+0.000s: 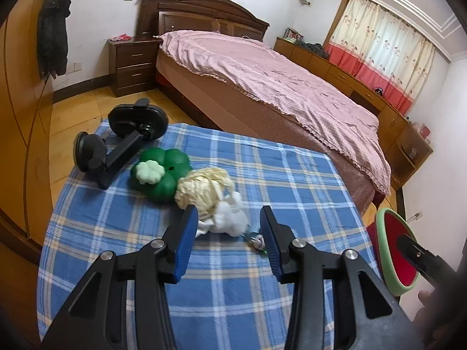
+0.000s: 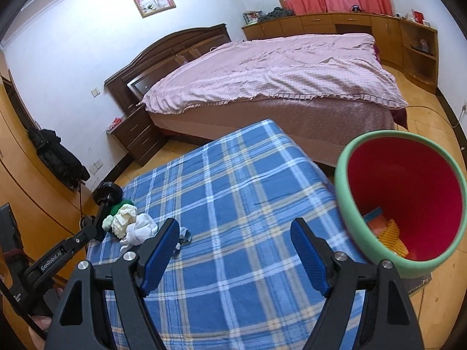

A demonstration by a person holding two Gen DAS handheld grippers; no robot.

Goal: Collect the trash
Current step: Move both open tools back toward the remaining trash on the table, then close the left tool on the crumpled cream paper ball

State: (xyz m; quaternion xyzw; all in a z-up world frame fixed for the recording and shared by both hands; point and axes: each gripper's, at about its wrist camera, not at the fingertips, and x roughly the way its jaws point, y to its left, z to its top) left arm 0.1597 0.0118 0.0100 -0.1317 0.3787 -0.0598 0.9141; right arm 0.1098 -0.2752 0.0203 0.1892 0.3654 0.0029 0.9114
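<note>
My left gripper (image 1: 227, 230) jaws apart, empty, lined up on white wad (image 1: 230, 218); right gripper (image 2: 235, 250) wide, idle (bin (image 2: 347, 204) alongside for drop).

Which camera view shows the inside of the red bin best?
The right wrist view: the red bin faces the camera, with orange trash visible inside. The left wrist view shows only part of its green rim and red inside at the edge.
</note>
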